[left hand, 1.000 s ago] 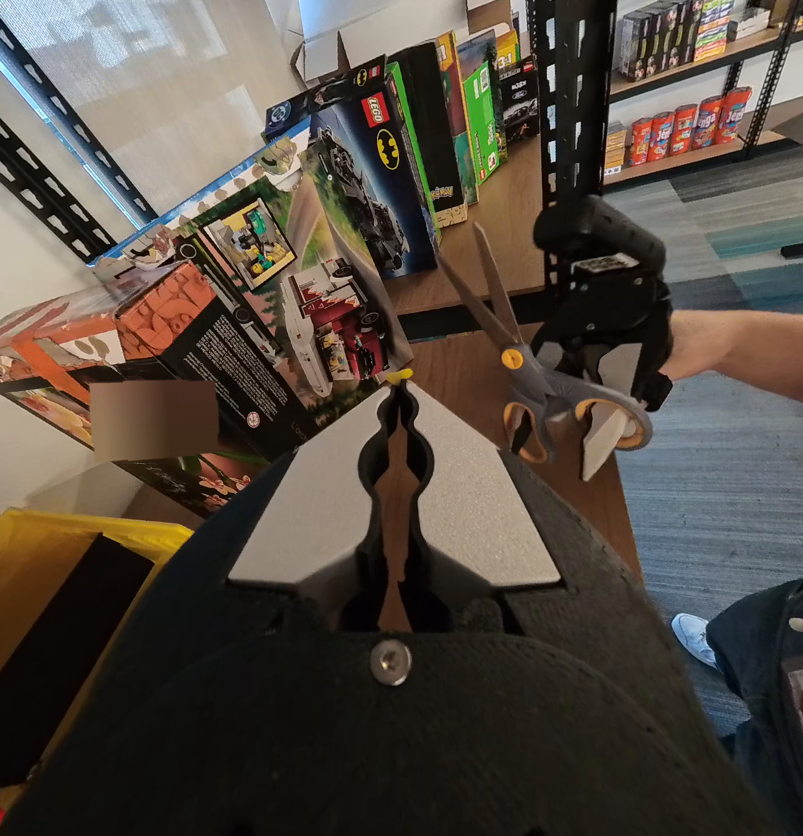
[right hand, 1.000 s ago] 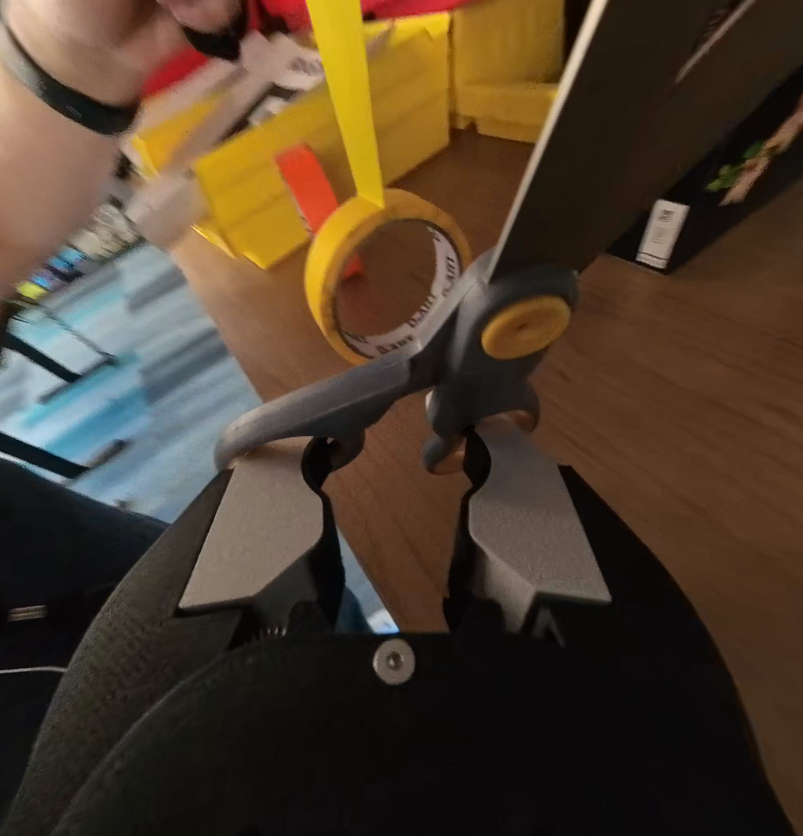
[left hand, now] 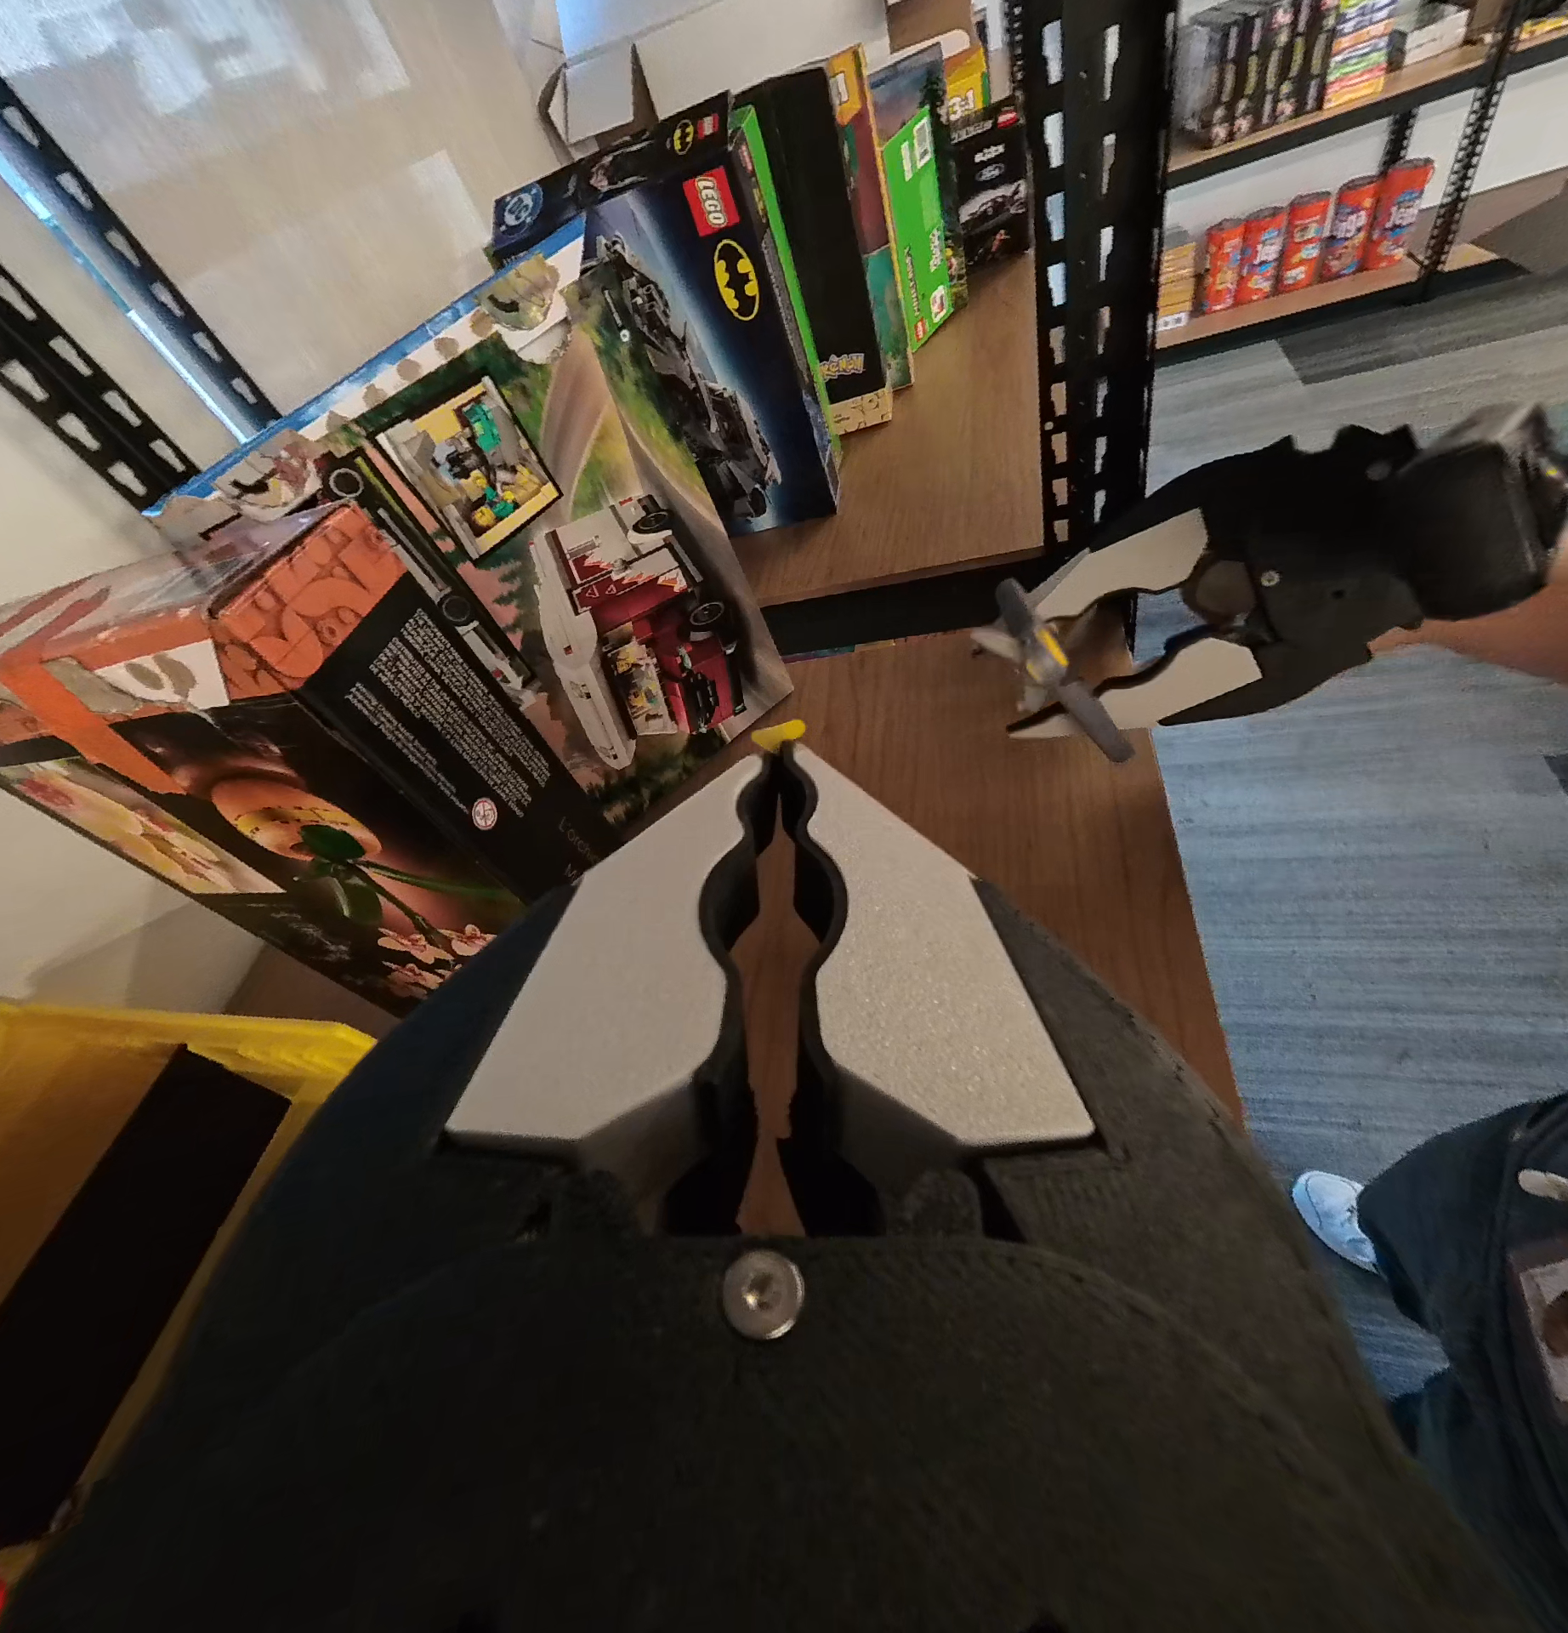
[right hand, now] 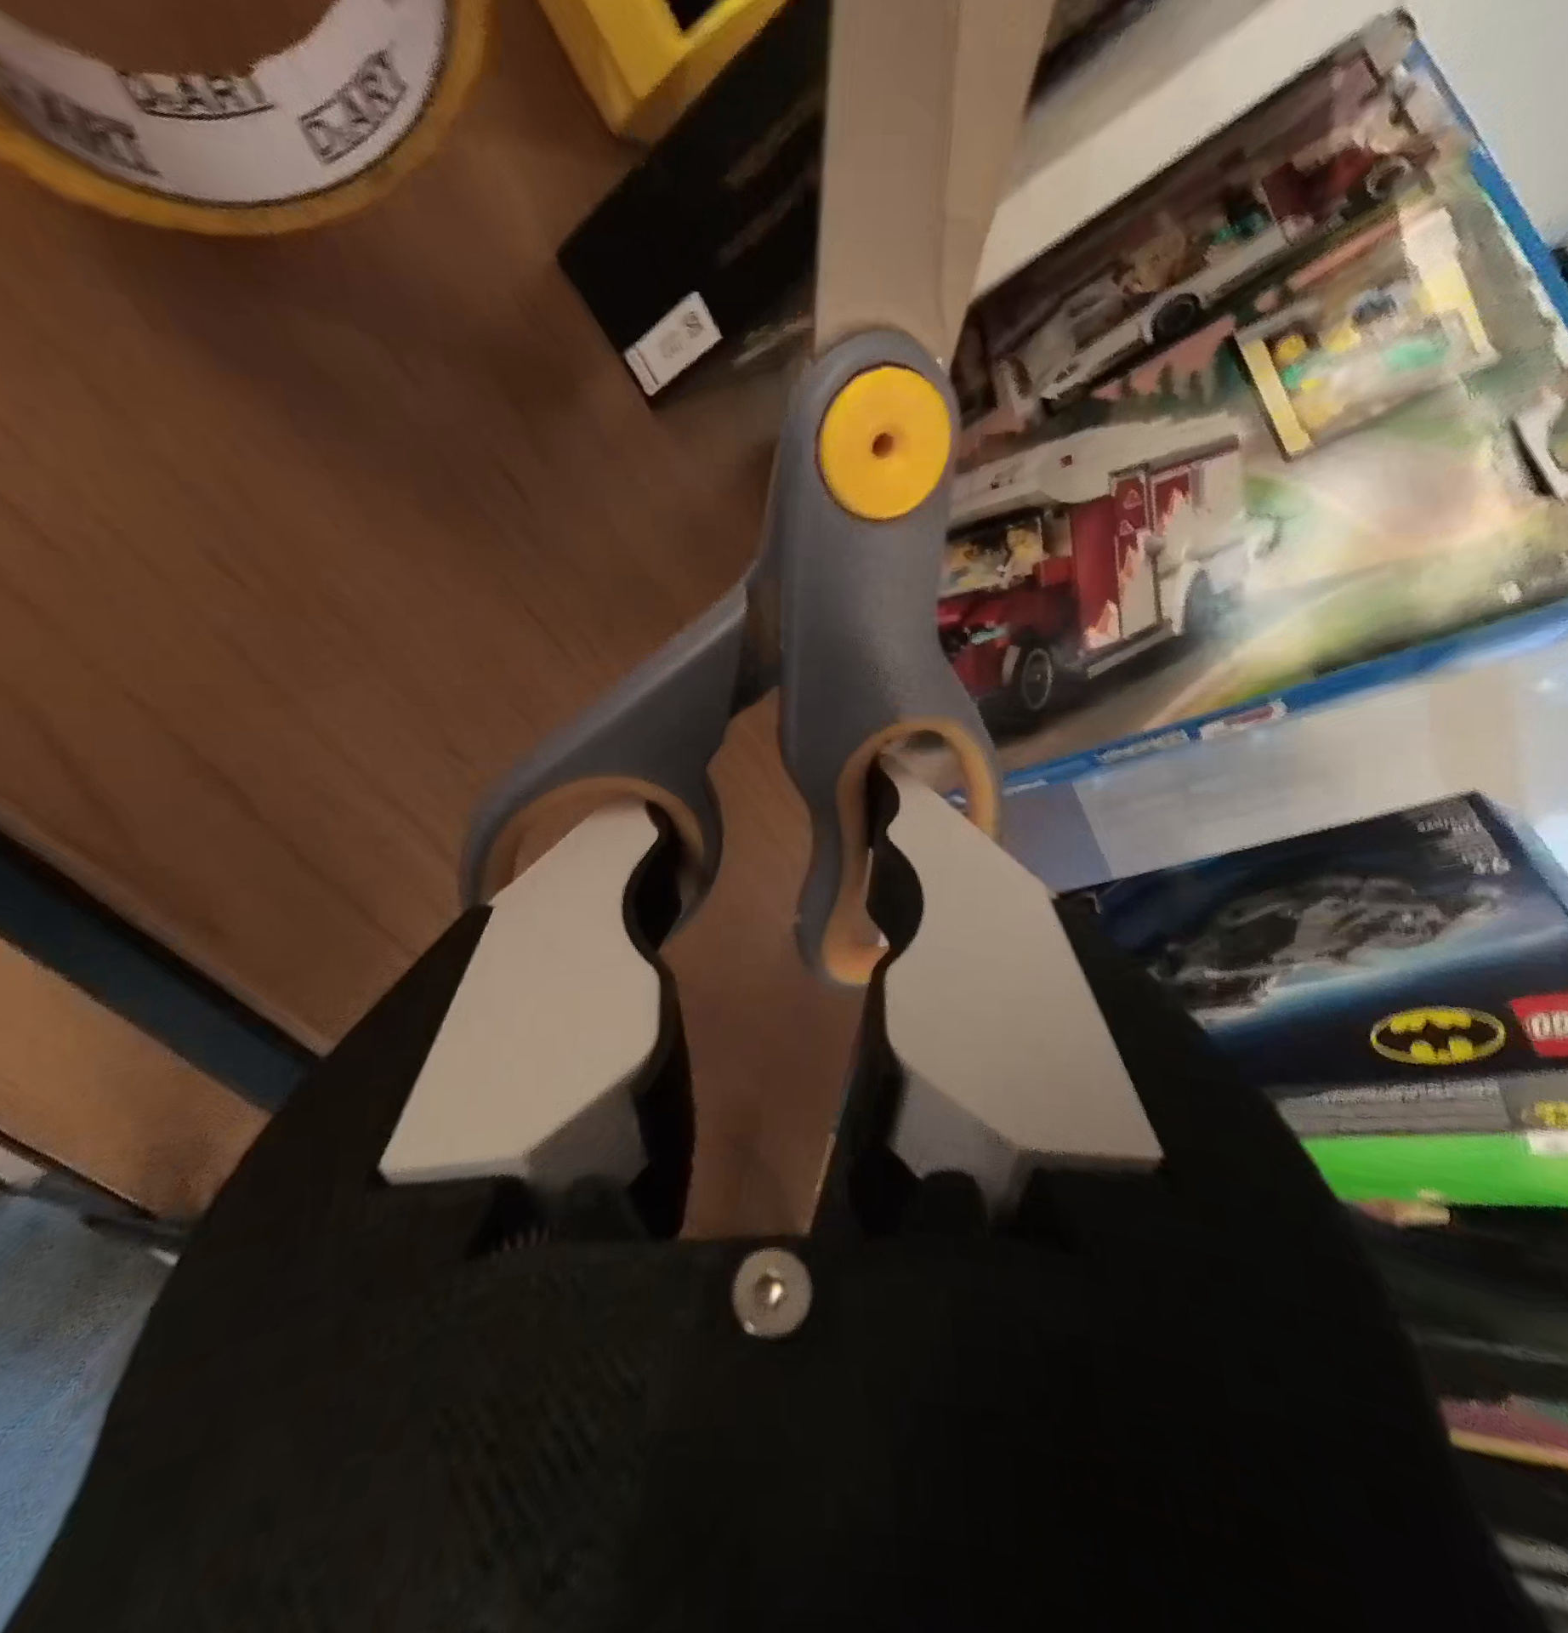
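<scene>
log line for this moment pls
left gripper: shut on yellow tape end | right gripper: fingers in scissors handles | tape roll hanging

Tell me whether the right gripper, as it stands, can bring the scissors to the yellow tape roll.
Probably yes. The right gripper has its fingers through the handles of the scissors, blades pointing ahead, and the tape roll hangs close ahead to one side over the table, nothing between them.
</scene>
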`<action>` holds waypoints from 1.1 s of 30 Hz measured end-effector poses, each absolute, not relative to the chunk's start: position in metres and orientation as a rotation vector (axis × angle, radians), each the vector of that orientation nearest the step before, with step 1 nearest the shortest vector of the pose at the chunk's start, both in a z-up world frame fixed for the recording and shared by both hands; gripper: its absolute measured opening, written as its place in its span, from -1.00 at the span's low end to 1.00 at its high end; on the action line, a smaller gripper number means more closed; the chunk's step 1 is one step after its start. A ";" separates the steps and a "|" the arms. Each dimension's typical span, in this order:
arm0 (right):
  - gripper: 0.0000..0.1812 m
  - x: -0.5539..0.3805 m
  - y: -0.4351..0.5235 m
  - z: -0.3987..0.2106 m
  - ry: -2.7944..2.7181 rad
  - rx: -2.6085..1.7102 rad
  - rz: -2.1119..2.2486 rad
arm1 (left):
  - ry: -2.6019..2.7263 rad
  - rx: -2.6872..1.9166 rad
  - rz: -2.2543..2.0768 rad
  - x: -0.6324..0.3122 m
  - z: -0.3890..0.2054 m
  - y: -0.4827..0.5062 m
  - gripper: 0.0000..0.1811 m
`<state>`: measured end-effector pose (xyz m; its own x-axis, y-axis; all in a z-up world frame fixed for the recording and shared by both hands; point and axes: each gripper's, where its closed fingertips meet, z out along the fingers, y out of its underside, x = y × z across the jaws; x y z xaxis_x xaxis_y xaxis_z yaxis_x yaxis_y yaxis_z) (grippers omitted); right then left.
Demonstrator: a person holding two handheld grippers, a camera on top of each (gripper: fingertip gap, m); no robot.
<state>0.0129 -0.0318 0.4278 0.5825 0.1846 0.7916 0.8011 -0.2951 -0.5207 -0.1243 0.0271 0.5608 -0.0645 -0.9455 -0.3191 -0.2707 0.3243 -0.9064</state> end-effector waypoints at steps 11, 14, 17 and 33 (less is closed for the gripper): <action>-0.59 -0.011 -0.044 0.410 -1.063 -1.984 -0.515 | 1.651 -0.965 -0.854 -0.137 0.562 0.002 -1.00; -0.59 -0.015 -0.046 0.403 -1.103 -2.007 -0.498 | 1.656 -0.949 -0.850 -0.138 0.561 0.001 -1.00; -0.59 -0.020 -0.048 0.396 -1.135 -2.031 -0.478 | 1.655 -0.940 -0.855 -0.138 0.561 0.000 -1.00; -0.59 -0.019 -0.046 0.380 -1.190 -2.114 -0.488 | 1.678 -0.887 -0.863 -0.138 0.562 -0.007 -1.00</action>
